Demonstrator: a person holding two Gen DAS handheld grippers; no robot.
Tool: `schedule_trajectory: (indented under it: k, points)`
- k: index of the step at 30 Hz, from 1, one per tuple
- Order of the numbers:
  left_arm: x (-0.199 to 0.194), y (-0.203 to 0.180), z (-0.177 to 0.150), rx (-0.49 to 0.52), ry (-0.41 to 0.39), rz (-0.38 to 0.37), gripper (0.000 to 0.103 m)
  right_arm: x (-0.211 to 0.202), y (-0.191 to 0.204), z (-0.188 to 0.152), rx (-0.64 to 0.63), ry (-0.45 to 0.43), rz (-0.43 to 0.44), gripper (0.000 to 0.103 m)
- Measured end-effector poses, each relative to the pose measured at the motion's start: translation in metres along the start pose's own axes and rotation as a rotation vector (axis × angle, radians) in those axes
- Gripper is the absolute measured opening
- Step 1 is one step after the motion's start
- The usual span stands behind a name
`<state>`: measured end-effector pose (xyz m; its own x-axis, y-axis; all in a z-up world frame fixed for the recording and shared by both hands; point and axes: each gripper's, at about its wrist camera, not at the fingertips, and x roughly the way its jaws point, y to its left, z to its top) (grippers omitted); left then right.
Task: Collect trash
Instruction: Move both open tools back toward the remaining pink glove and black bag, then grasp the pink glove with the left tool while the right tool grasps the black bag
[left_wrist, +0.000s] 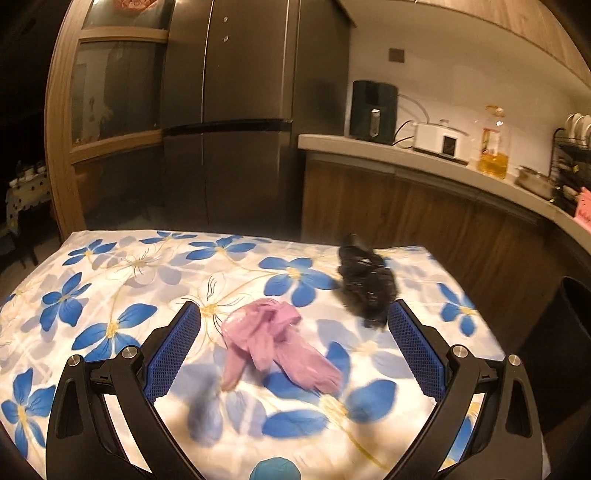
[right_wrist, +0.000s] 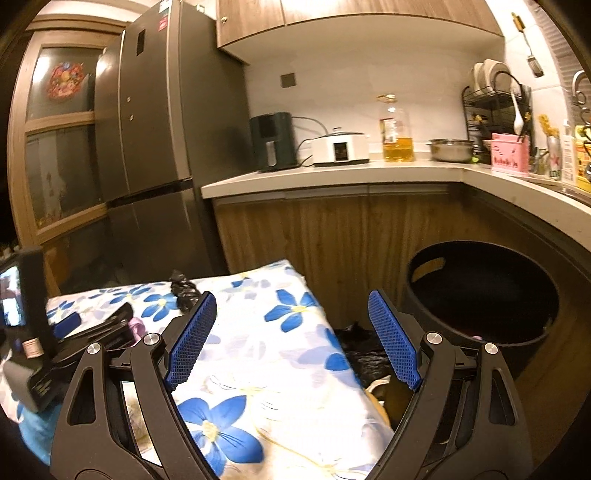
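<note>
Looking limp and light, the crumpled pink glove (left_wrist: 275, 343) on the desk (left_wrist: 110, 280) suits a mid-bunch pinch by the left gripper (left_wrist: 293, 321), both grippers' jaws spread empty.

The blue thing (left_wrist: 275, 469) at the bottom is cut off by the edge. The grey-blue lump (left_wrist: 205, 406) is too blurry to tell. The other gripper (right_wrist: 92, 325) hides most of the pink glove (right_wrist: 136, 326).
</note>
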<state>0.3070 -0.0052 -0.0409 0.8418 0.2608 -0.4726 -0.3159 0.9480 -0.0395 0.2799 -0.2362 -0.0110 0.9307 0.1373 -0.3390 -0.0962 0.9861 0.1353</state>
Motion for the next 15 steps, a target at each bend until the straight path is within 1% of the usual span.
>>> schedule_trajectory:
  k: [2, 3, 5, 6, 7, 8, 9, 10, 11, 12, 14, 15]
  points:
    - [0.017, 0.0, 0.0, 0.004, 0.032, 0.022, 0.095, 0.008, 0.006, 0.0, -0.001, 0.014, 0.015, 0.083]
    - [0.027, 0.001, 0.0, 0.004, 0.057, 0.035, 0.091, 0.012, 0.007, 0.0, 0.0, 0.021, 0.024, 0.083]
    - [0.041, 0.003, -0.002, -0.003, 0.103, 0.039, 0.087, 0.022, 0.014, 0.0, -0.007, 0.034, 0.041, 0.083]
    - [0.047, 0.006, -0.003, -0.015, 0.131, 0.035, 0.079, 0.028, 0.017, 0.001, -0.015, 0.039, 0.043, 0.083]
    - [0.053, 0.009, -0.004, -0.03, 0.163, 0.029, 0.074, 0.033, 0.02, 0.0, -0.023, 0.044, 0.048, 0.083]
    - [0.058, 0.012, -0.006, -0.042, 0.187, 0.023, 0.072, 0.038, 0.024, 0.0, -0.029, 0.051, 0.053, 0.083]
    - [0.063, 0.015, -0.008, -0.056, 0.212, 0.012, 0.067, 0.044, 0.028, 0.001, -0.032, 0.057, 0.06, 0.083]
    - [0.065, 0.016, -0.01, -0.062, 0.226, 0.005, 0.059, 0.049, 0.031, 0.001, -0.034, 0.064, 0.067, 0.083]
    - [0.068, 0.016, -0.011, -0.062, 0.245, -0.001, 0.055, 0.055, 0.034, 0.0, -0.036, 0.069, 0.071, 0.083]
    - [0.071, 0.017, -0.013, -0.062, 0.264, -0.002, 0.045, 0.061, 0.039, 0.0, -0.038, 0.077, 0.08, 0.083]
    - [0.075, 0.019, -0.016, -0.068, 0.287, -0.014, 0.036, 0.07, 0.047, -0.001, -0.045, 0.09, 0.093, 0.083]
    - [0.075, 0.021, -0.017, -0.078, 0.285, -0.021, 0.025, 0.075, 0.052, -0.002, -0.051, 0.095, 0.099, 0.083]
